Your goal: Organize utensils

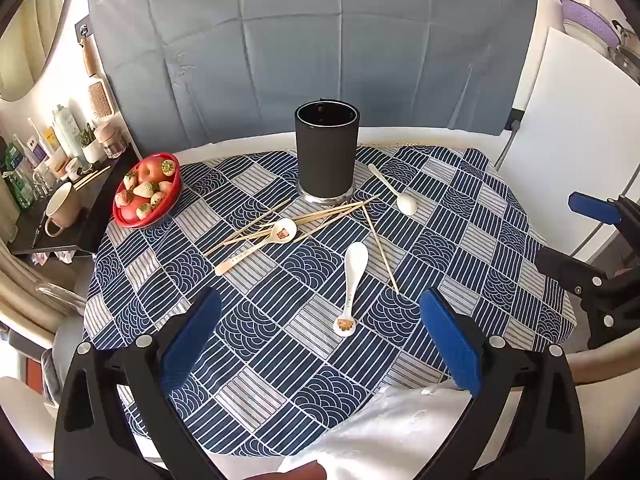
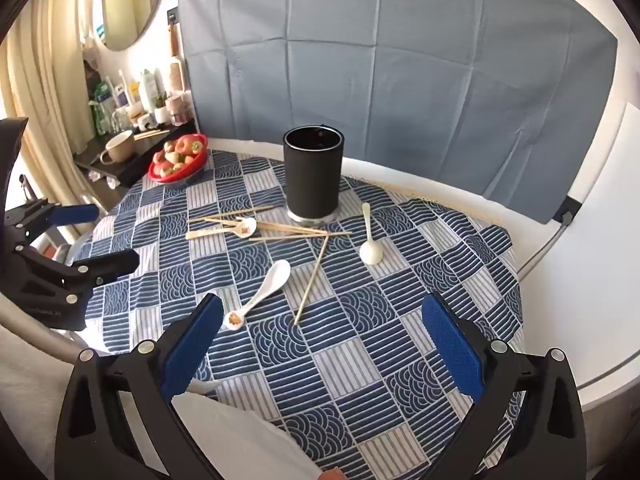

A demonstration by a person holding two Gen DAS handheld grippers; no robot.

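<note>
Three white ceramic spoons and several thin wooden chopsticks lie scattered on the blue patterned tablecloth, just in front of the tall black holder; nothing shows inside it. A red bowl with fruit stands at the far left. The left gripper and the right gripper hover wide open, holding nothing.

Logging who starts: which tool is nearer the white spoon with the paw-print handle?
Left, narrowly. The spoon lies just ahead between the open left tool's pads; it sits by the open right tool's left pad, off-centre.
</note>
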